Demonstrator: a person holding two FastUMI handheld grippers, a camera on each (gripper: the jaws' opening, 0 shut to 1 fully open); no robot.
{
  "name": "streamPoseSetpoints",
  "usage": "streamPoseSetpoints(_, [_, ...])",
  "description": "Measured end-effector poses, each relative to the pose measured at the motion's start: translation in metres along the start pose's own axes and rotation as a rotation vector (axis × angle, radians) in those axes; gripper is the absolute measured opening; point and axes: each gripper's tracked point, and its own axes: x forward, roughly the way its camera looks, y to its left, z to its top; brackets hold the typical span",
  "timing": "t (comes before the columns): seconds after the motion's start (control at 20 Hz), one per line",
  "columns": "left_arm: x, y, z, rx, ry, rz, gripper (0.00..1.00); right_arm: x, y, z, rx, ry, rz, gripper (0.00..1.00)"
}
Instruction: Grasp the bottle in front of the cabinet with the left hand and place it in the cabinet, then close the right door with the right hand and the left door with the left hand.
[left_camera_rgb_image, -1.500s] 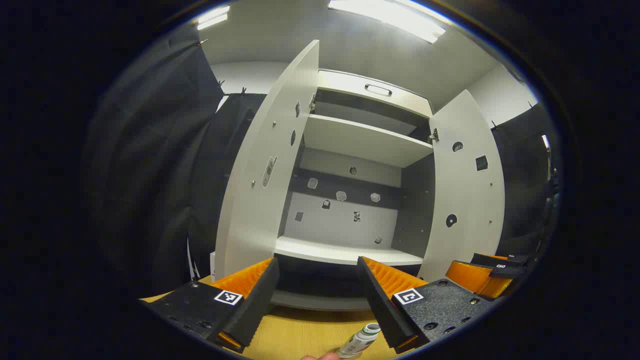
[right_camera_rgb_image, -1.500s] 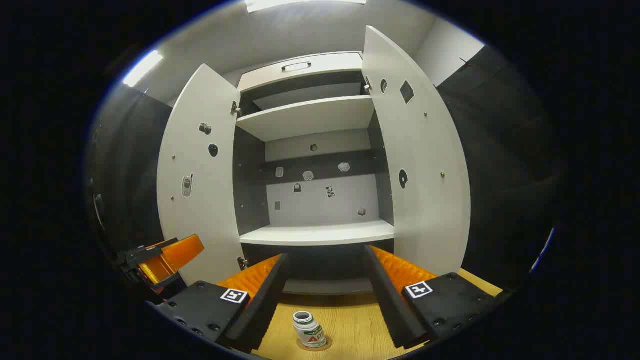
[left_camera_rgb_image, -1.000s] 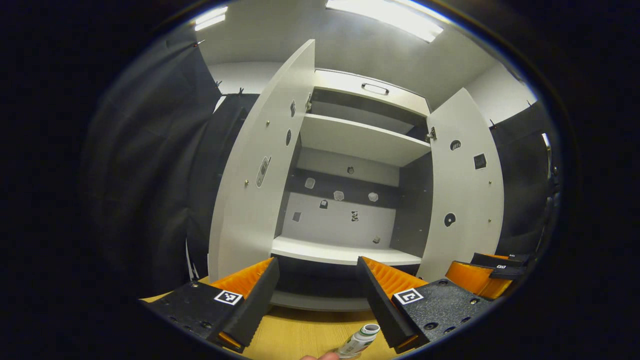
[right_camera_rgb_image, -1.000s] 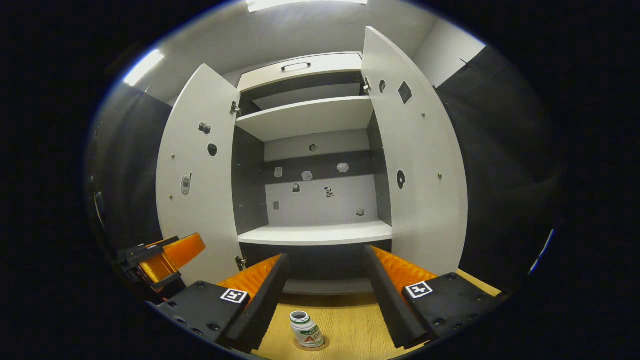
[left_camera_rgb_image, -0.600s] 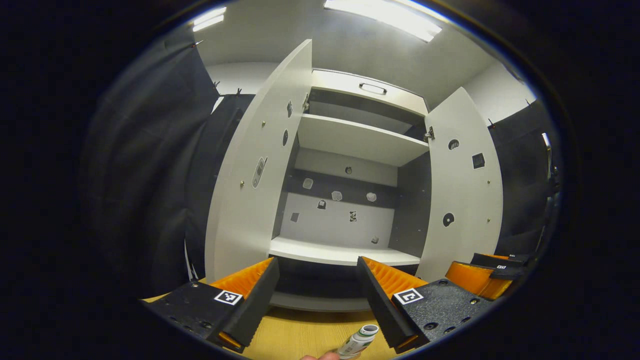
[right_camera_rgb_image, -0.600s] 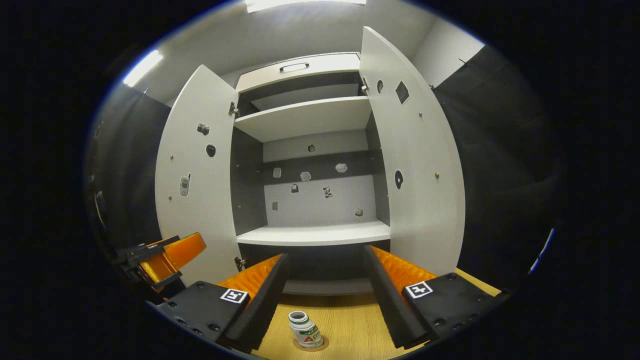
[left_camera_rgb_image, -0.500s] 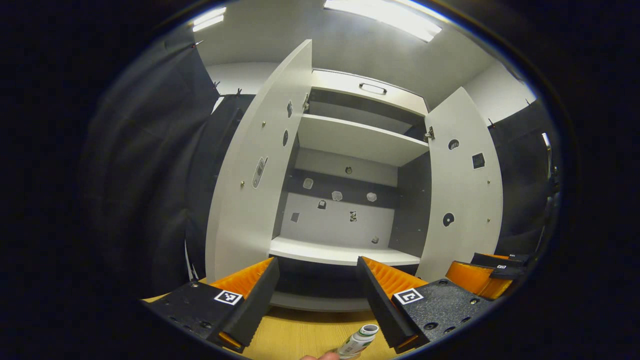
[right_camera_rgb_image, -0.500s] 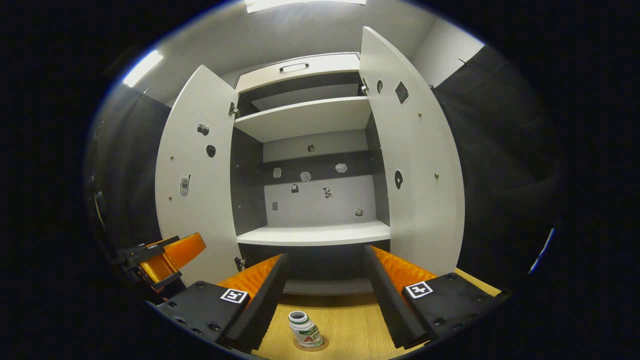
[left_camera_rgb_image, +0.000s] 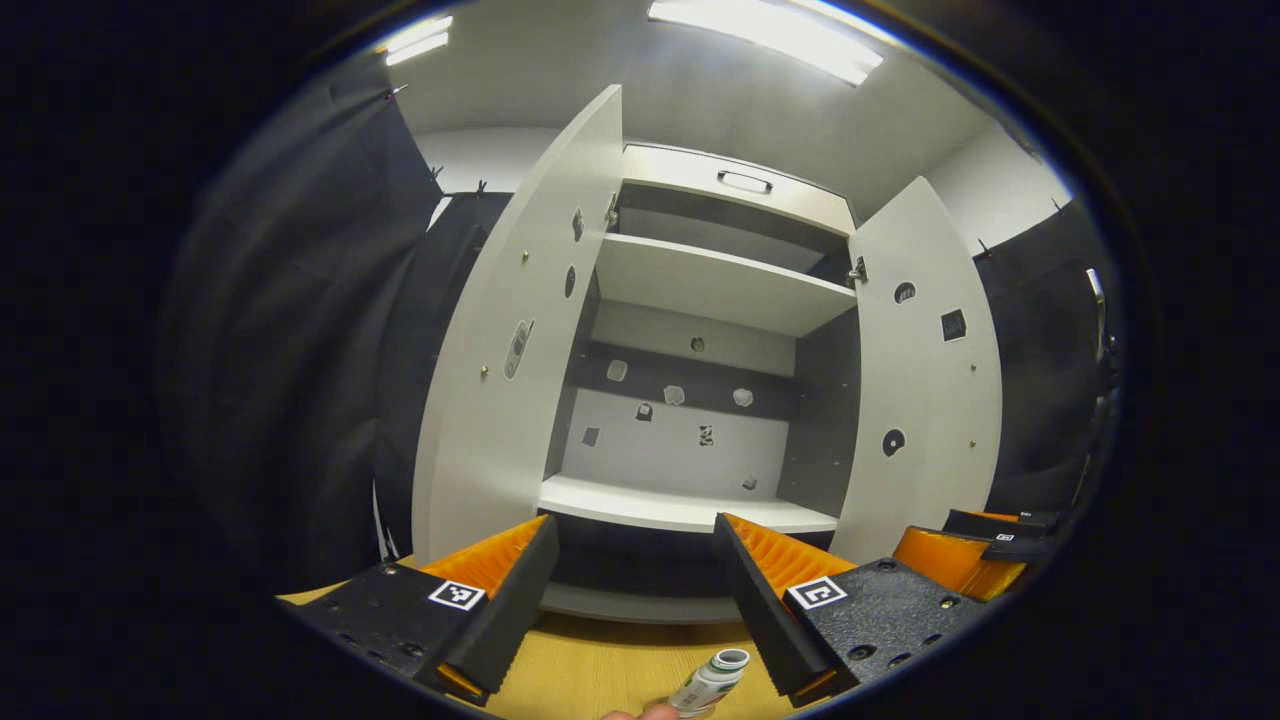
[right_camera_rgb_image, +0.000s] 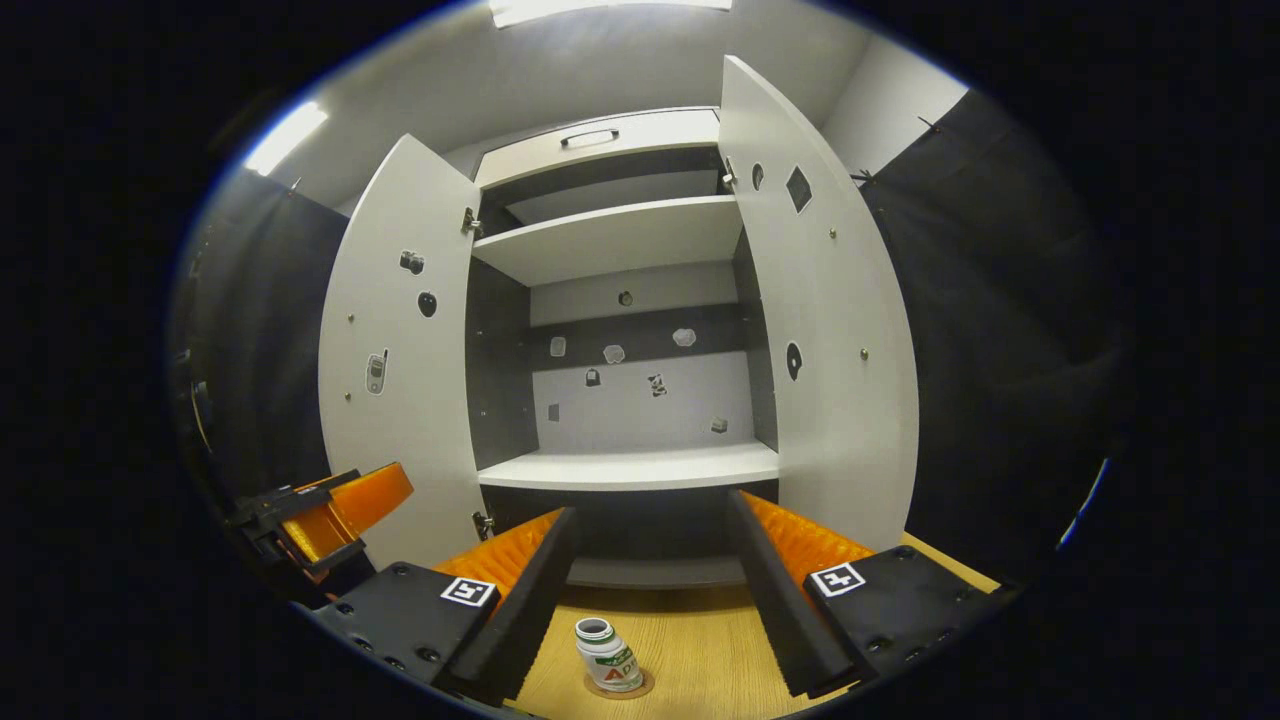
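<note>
Left gripper view: the left claw (left_camera_rgb_image: 632, 600) sits at the bottom centre of the frame, its fingers spread wide with nothing between them. The bottle (left_camera_rgb_image: 708, 685) stands on the wooden surface (left_camera_rgb_image: 590, 675) at the bottom edge, just inside the right-hand finger and not touched by it. White body, green on the label, pale cap. A fingertip (left_camera_rgb_image: 640, 713) pokes in at the very bottom edge beside the bottle. The cabinet (left_camera_rgb_image: 700, 400) fills the middle of the frame with both doors swung out: left door (left_camera_rgb_image: 500, 380) at centre left, right door (left_camera_rgb_image: 920, 400) at centre right. Lower shelf (left_camera_rgb_image: 680, 505) bare, upper shelf (left_camera_rgb_image: 720, 285) above it. The right claw (left_camera_rgb_image: 965, 555) shows at lower right, near the foot of the right door.

Right gripper view: the right claw (right_camera_rgb_image: 650, 600) is at bottom centre, fingers set well apart, holding nothing. The bottle (right_camera_rgb_image: 607, 657) stands upright on a round mat (right_camera_rgb_image: 620, 688) at the bottom of the frame, between the two fingers but clear of both, in front of the cabinet (right_camera_rgb_image: 620, 350). Doors open to either side. The left claw (right_camera_rgb_image: 325, 525) appears at lower left, by the foot of the left door (right_camera_rgb_image: 400, 360).
</note>
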Motion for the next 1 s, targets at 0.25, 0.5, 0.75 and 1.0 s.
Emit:
streamPoseSetpoints(0.25, [0.008,-0.038,-0.03,-0.032,0.056,-0.08,0.95,-0.013,-0.017,-0.004,0.012,0.013,-0.016,0.98])
streamPoseSetpoints(0.5, [0.008,-0.096,-0.095,-0.08,0.192,-0.232,0.95,-0.025,-0.04,-0.002,-0.002,0.012,-0.053,0.98])
streamPoseSetpoints(0.75, [0.005,-0.103,-0.179,-0.011,0.308,-0.228,0.95,-0.034,-0.058,0.0,-0.023,0.009,-0.083,0.98])
streamPoseSetpoints(1.0, [-0.004,-0.093,-0.261,-0.028,0.463,-0.197,0.95,-0.04,-0.073,0.0,-0.034,0.016,-0.105,0.98])
